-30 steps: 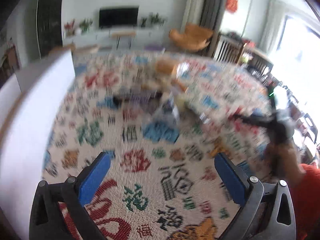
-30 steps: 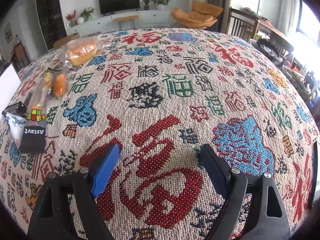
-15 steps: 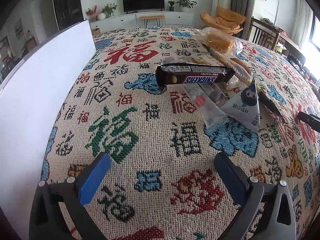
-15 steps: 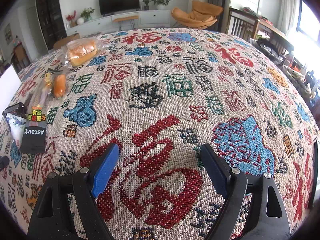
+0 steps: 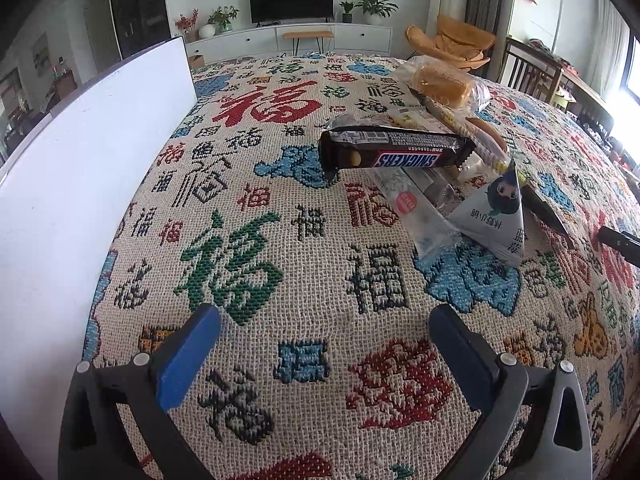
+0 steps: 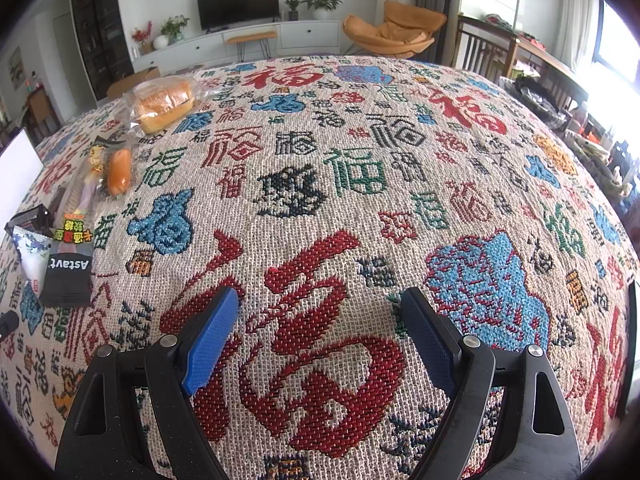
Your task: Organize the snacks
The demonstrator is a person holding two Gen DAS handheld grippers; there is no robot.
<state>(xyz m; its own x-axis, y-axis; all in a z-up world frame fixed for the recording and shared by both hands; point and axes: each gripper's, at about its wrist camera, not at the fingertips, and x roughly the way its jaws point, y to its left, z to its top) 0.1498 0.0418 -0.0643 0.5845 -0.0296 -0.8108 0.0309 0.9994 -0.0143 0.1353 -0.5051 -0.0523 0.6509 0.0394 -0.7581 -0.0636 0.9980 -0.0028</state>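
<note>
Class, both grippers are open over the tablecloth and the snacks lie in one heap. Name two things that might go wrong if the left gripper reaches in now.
1. The Snickers bar rests on top of other wrappers, so the left gripper may drag neighbours along or knock the triangular pouch over.
2. The clear packet lies flat and looks slippery; the jaws may pinch the woven tablecloth instead or lose their hold.

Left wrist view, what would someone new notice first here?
Probably the loud tablecloth covered in red, green and blue characters. Next, the Snickers bar lying across a heap of wrapped snacks right of centre, with a white box wall on the left.
</note>
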